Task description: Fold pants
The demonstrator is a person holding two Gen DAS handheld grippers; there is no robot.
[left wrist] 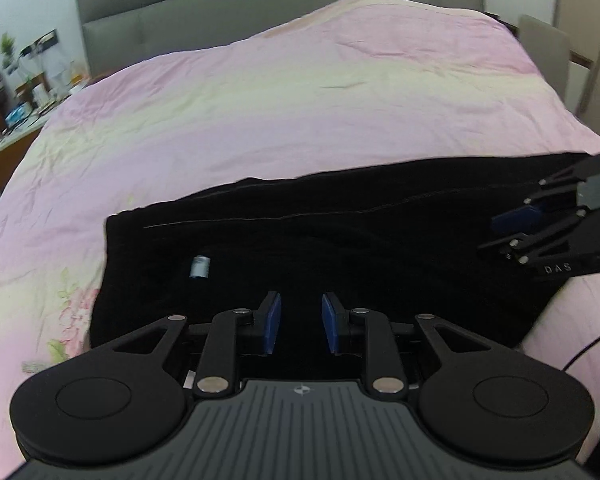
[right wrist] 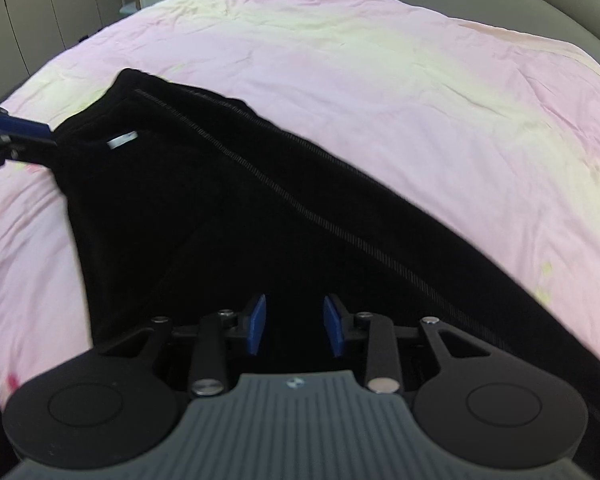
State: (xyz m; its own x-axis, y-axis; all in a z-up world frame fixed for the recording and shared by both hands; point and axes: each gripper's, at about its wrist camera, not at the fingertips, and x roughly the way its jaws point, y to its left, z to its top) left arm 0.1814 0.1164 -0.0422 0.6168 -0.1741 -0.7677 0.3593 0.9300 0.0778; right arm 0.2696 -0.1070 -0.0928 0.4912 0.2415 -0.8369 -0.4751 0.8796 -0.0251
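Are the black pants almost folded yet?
Not yet. The black pants lie long on the pink bedspread, and look doubled leg on leg. Both the left gripper and right gripper hover open over them, gripping nothing. Folding them shorter is left.

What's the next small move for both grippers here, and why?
Probably lower and close each gripper on the cloth beneath it. The black fabric pants lie stretched flat across the pink quilted bedspread. The left gripper and right gripper both show a gap between their blue fingers with nothing between them, so no fold can start.
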